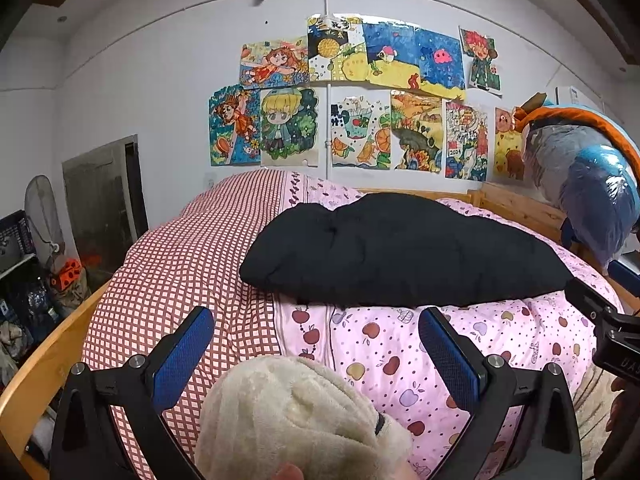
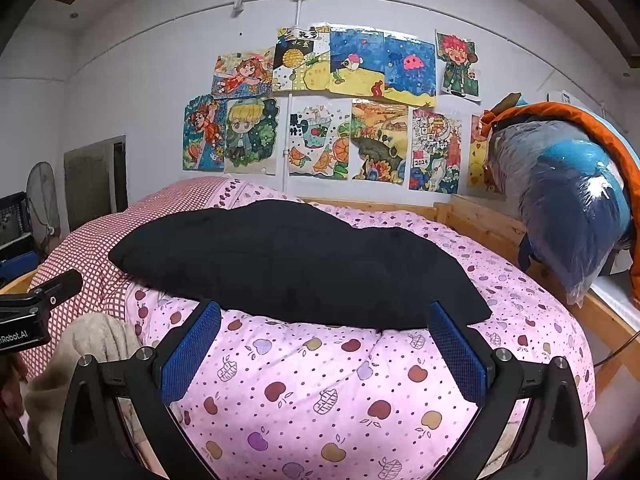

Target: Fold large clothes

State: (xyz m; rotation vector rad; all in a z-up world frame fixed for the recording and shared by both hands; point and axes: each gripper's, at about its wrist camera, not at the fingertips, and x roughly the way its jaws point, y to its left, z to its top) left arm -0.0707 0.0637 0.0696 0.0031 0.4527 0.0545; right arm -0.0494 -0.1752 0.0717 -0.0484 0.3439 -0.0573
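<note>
Both tongs stand released: my left tongs [image 1: 316, 344] and right tongs [image 2: 326, 340] grasp nothing and hover over the pink quilt [image 2: 320, 392] on the bed. The black garment [image 2: 288, 264] lies spread across the quilt, ahead of both. Risk, in my judgement: the soft quilt yields under pressure, so a low pinch may gather bedding with the garment's edge.

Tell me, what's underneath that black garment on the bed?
The black garment lies on a pink apple-print quilt, with its left end near a red-checked cover. Whatever lies beneath its middle is covered.
</note>
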